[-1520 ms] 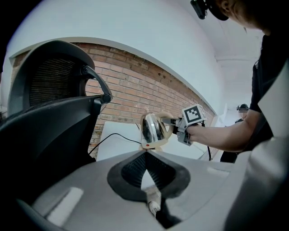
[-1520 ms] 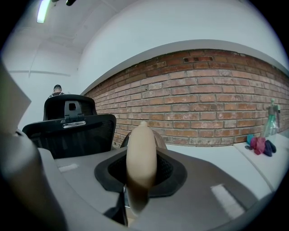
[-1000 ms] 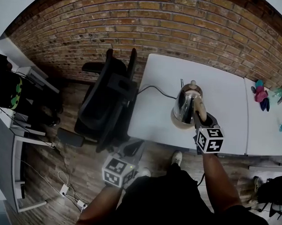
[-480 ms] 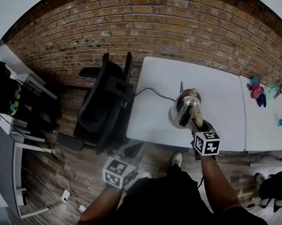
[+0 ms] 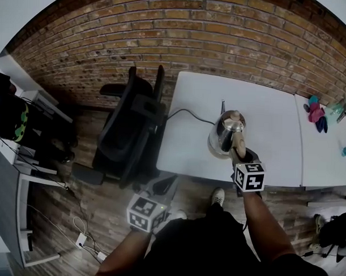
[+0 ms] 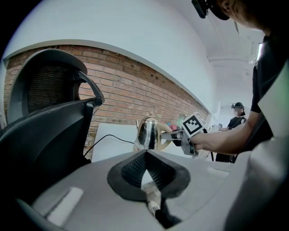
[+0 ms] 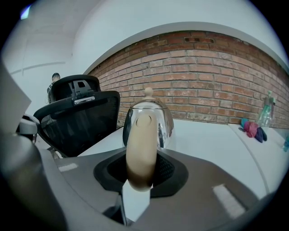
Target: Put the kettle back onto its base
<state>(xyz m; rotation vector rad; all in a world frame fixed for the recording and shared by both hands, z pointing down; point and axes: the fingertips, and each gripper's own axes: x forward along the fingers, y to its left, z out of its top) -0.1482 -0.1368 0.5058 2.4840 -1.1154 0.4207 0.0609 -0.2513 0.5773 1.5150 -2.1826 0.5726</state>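
On the white surface (image 5: pixel 264 109), near its front edge, the shiny steel kettle (image 5: pixel 225 131) stands upright on its pale round base (image 5: pixel 214 153). The set-down looks done, and letting go is the step in hand. Its curved beige handle (image 7: pixel 141 149) lies between the right gripper (image 5: pixel 240 158) fingers, which have just been opening and seem to stand just off it. Next, I judge, they must spread wider and draw straight back without nudging the kettle. The left gripper (image 6: pixel 146 157) has its fingers pressed together on nothing.
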